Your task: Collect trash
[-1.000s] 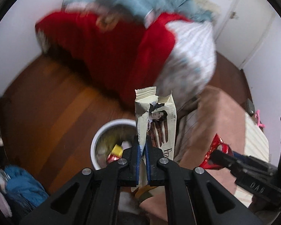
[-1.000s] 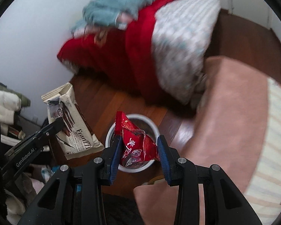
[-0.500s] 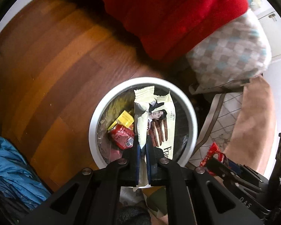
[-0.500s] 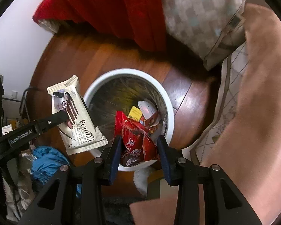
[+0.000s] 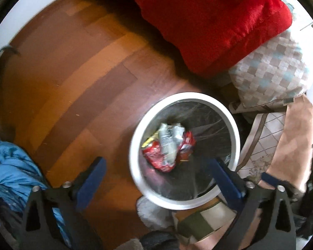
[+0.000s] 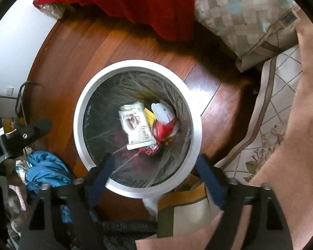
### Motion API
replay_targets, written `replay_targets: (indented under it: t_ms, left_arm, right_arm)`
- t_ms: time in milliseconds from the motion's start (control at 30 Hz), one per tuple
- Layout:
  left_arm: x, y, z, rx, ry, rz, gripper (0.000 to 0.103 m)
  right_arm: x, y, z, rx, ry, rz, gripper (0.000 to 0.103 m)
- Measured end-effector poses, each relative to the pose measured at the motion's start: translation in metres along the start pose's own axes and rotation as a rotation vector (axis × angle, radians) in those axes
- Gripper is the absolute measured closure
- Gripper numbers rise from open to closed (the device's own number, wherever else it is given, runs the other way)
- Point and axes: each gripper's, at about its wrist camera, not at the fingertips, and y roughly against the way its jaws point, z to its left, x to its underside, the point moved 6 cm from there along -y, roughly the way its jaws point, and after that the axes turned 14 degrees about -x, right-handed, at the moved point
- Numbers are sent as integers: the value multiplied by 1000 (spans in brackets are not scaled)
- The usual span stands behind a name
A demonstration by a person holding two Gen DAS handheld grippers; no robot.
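Observation:
A round bin with a white rim (image 5: 133, 152) (image 6: 79, 120) and a dark liner stands on the wooden floor right below both grippers. Inside it lie the cream biscuit wrapper (image 6: 137, 128) (image 5: 169, 143), the red snack wrapper (image 6: 163, 130) (image 5: 156, 158) and other scraps. The jaws of my left gripper (image 5: 158, 177) are opening wide over the bin's near rim, with nothing between them. My right gripper (image 6: 156, 175) is likewise opening above the bin, its jaws empty. The left gripper's dark finger (image 6: 33, 129) shows at the left edge of the right wrist view.
A red blanket (image 5: 208, 20) and a checked pillow (image 5: 271, 73) hang over the floor behind the bin. Pink bedding (image 6: 292, 145) and a patterned mat (image 6: 271, 114) lie to the right. A blue cloth (image 5: 12, 166) (image 6: 46, 166) is heaped at the left.
Both grippers dropped towards the bin and then opened. The biscuit wrapper left the left jaws and the red wrapper left the right jaws; both now lie in the bin.

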Motion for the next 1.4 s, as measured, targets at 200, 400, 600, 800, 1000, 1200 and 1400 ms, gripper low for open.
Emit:
replay_targets:
  t_ms: [200, 400, 600, 800, 1000, 1200, 1400]
  left_arm:
    - [25, 41, 9, -53, -24, -81, 0]
    - [49, 90, 6, -39, -42, -145, 0]
    - [68, 143, 4, -3, -55, -207, 0]
    - [86, 195, 6, 49, -63, -256, 0]
    - [101, 243, 9, 114, -89, -287, 0]
    - [113, 282, 11, 163, -102, -320, 0]
    - [120, 309, 17, 204, -99, -332, 0]
  right_arm:
    - [18, 40, 11, 47, 37, -29, 0]
    - [43, 84, 27, 53, 76, -72, 0]
    - [69, 135, 49, 11, 100, -134, 0]
    - [92, 190, 75, -50, 131, -192, 0]
    - [113, 239, 105, -118, 184, -224, 0]
    - [132, 282, 133, -180, 232, -244, 0]
    - [144, 308, 148, -221, 255, -248, 0]
